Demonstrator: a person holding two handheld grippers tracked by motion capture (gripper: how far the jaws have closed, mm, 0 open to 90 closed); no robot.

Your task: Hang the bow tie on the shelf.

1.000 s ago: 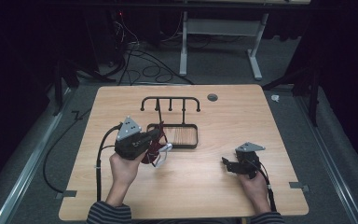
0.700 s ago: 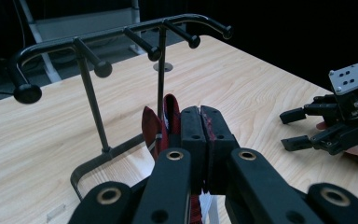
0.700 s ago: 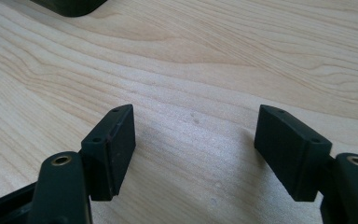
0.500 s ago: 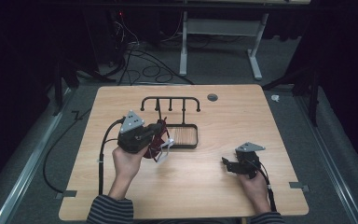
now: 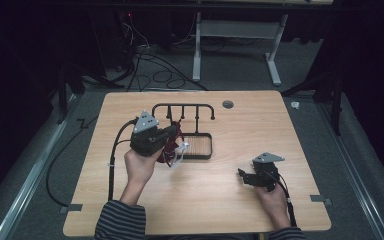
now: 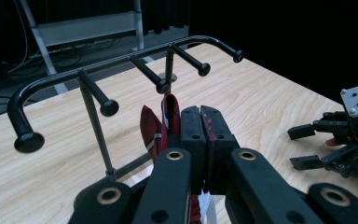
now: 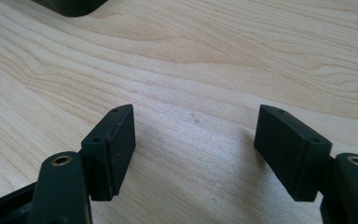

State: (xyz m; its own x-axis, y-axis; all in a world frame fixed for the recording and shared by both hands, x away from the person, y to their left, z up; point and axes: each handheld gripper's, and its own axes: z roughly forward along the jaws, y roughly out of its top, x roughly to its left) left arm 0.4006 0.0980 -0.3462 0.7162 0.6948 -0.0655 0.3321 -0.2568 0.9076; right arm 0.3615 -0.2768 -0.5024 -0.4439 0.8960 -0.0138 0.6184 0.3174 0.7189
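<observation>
Dark floor with loose cables and a white-legged frame lies beyond the pale wooden surface (image 5: 240,200), which fills the middle of the high view.

Left tongs (image 6: 200,122) are clamped tight on a dark red piece of cloth (image 6: 161,126); in the left gripper view the two black pads meet with the red fabric pinched between them, and more of it stands up just to their left. From above, the left tongs (image 5: 172,134) are held off the surface near its centre-left, and the cloth (image 5: 172,147) hangs below them with something small and white (image 5: 181,151) at its lower end; what that white bit is I cannot tell.

Directly ahead of the left tongs stands a black peg rack (image 6: 121,65), a curved bar on thin uprights with several knob-ended pegs pointing toward the camera. The nearest pegs are close above and before the cloth, not touching it. At the rack's foot lies a shallow black tray (image 5: 200,146) with a light ribbed floor, just right of the hanging cloth.

Right tongs (image 5: 247,176) rest low near the front right of the surface, well apart from rack and cloth. Their pads (image 7: 112,149) stand wide apart with bare wood between them. A round grey grommet (image 5: 227,104) sits in the far part of the surface.
</observation>
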